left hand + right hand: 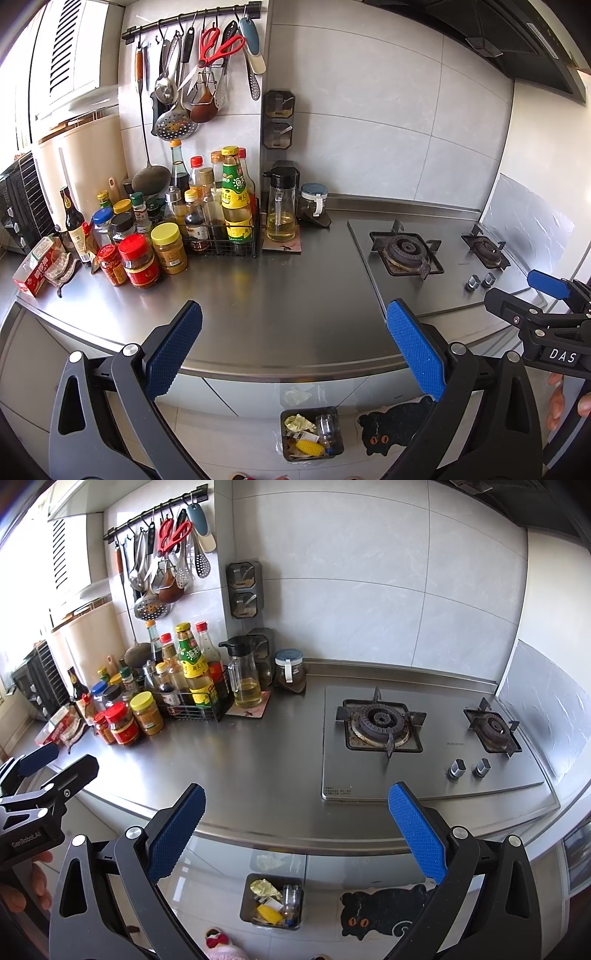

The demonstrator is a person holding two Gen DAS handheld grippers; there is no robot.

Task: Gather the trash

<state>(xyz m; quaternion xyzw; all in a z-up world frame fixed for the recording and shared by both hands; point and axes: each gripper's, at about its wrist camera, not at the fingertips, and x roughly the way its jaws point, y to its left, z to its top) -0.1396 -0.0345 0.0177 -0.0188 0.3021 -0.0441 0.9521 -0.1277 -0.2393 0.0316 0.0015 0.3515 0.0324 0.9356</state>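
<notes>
Left blue-padded gripper (295, 347) hangs level over the steel counter (280, 295) edge, jaws spread, holding nothing. Right blue-padded gripper (297, 827) same pose, also spread and unloaded. One dark square trash bin (272, 901) on the floor below, holding crumpled yellow wrappers (264, 888) and one clear plastic bottle (290, 899). Two gas burners (382, 722).

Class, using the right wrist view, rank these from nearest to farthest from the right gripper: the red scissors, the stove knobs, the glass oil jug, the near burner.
From the right gripper, held open over the counter edge:
1. Stove knobs, front right of the hob.
2. Near burner, just behind the knobs.
3. Glass oil jug, back left by the wall.
4. Red scissors, hanging on the wall rail.
</notes>
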